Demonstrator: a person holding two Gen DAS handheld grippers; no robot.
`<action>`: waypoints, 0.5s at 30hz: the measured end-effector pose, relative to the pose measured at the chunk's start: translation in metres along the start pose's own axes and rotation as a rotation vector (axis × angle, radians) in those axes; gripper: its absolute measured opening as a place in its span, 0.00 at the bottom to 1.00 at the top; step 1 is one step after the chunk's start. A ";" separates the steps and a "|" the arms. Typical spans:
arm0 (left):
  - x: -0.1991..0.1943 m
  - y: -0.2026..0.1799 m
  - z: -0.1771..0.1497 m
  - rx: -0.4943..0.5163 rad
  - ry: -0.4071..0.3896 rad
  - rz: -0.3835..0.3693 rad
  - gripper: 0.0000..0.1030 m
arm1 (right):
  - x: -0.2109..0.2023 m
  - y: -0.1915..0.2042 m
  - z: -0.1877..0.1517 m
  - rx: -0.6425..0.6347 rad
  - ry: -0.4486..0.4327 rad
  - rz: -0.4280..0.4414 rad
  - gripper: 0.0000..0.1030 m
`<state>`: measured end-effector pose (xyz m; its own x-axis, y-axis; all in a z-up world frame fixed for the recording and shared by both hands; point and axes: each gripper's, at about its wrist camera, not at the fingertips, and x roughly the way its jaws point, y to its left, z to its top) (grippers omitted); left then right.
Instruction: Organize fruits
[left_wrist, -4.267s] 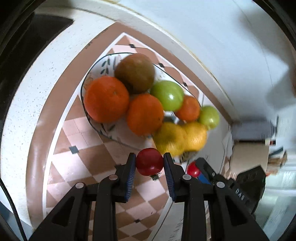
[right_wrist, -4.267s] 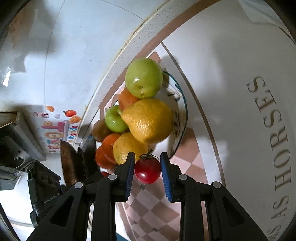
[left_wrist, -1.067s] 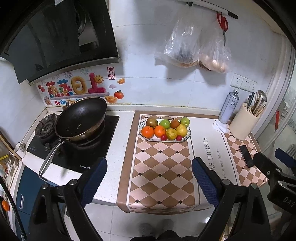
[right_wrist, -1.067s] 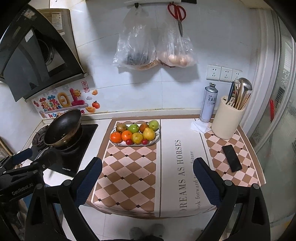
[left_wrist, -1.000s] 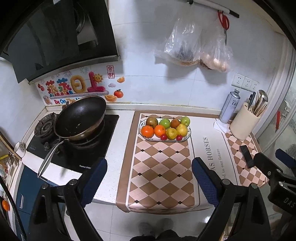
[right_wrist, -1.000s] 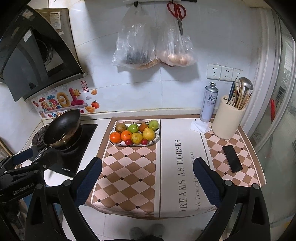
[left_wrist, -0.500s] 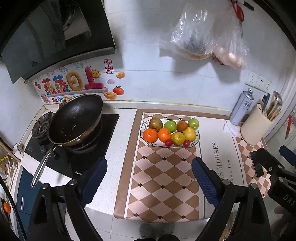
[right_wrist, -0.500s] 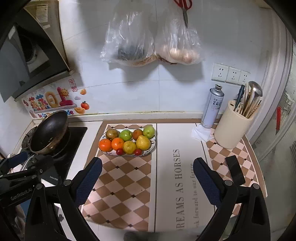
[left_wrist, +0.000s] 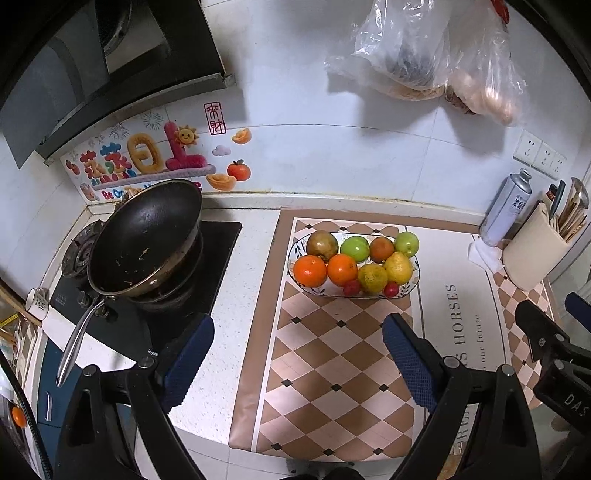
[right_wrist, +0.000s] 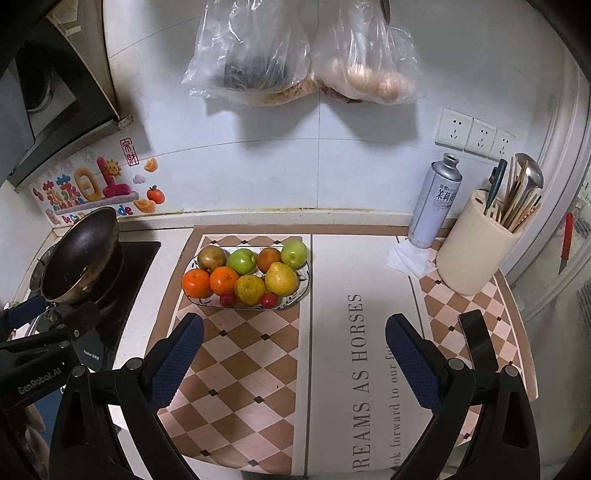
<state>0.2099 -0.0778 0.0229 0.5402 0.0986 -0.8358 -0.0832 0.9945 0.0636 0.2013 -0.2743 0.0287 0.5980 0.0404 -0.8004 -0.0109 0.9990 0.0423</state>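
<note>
An oval patterned plate (left_wrist: 413, 286) (right_wrist: 301, 291) sits on the checkered mat near the wall. It carries oranges (left_wrist: 311, 271) (right_wrist: 195, 283), green apples (left_wrist: 354, 248) (right_wrist: 241, 260), yellow lemons (left_wrist: 398, 268) (right_wrist: 281, 278), a brown fruit (left_wrist: 322, 245) and two small red tomatoes (left_wrist: 351, 287) (right_wrist: 269, 300). My left gripper (left_wrist: 297, 358) hangs open above the mat's near part, well short of the plate, nothing between its blue pads. My right gripper (right_wrist: 293, 352) is likewise open and empty, in front of the plate.
A black wok (left_wrist: 144, 238) rests on the stove at left. At right stand a spray can (right_wrist: 436, 201), a cream utensil holder (right_wrist: 474, 251), a tissue (right_wrist: 406, 260) and a black phone (right_wrist: 476, 341). Plastic bags (right_wrist: 295, 55) hang on the wall.
Both grippers moved closer to the counter and lower; the plate and counter look larger. Several seconds ago each gripper was shut on a tomato at the plate; both now stand open.
</note>
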 end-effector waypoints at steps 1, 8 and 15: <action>0.001 0.000 0.000 0.003 -0.001 0.000 0.91 | 0.000 0.000 0.000 0.003 0.001 0.002 0.98; 0.001 -0.004 0.002 0.023 -0.012 -0.011 1.00 | 0.001 -0.004 0.001 0.012 -0.003 -0.007 1.00; -0.003 -0.004 0.004 0.018 -0.030 -0.009 1.00 | 0.000 -0.005 0.001 0.013 -0.006 -0.009 1.00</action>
<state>0.2118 -0.0818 0.0277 0.5661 0.0900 -0.8194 -0.0631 0.9958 0.0657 0.2020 -0.2789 0.0290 0.6031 0.0315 -0.7971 0.0046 0.9991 0.0430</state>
